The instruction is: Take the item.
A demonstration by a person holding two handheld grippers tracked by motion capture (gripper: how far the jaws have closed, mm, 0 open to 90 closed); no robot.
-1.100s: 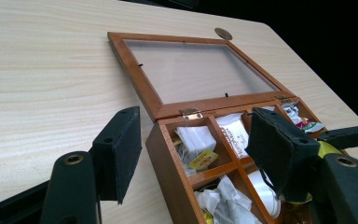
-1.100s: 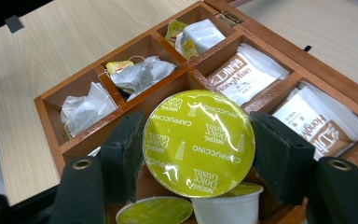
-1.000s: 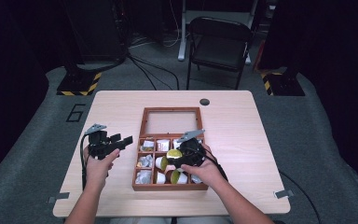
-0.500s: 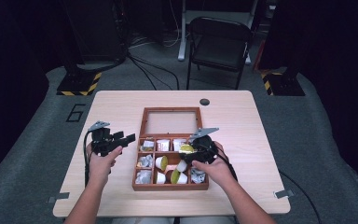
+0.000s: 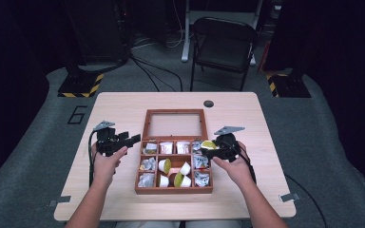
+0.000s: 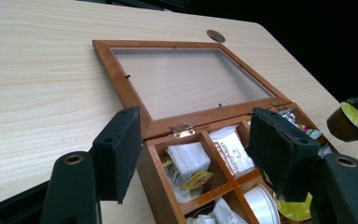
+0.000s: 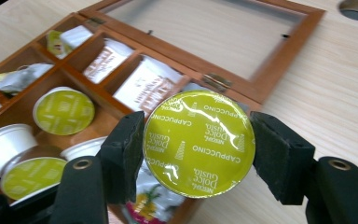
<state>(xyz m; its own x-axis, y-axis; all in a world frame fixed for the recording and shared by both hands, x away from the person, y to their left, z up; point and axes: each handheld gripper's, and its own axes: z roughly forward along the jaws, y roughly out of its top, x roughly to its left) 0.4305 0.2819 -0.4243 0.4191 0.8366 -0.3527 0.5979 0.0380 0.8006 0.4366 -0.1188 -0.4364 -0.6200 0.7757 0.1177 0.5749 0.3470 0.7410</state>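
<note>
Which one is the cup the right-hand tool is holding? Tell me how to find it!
Look at the wooden box in the middle of the table. Over its right edge, the right tool grips a capsule by its sides. Its shiny green lid reads CAPPUCCINO, and unlike the other green-lidded capsules, it hangs above the box.

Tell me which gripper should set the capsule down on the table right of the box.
Right. The right gripper is already shut on the cappuccino capsule, above the wooden box's right edge beside bare table. The left gripper is open at the box's far side.
</note>
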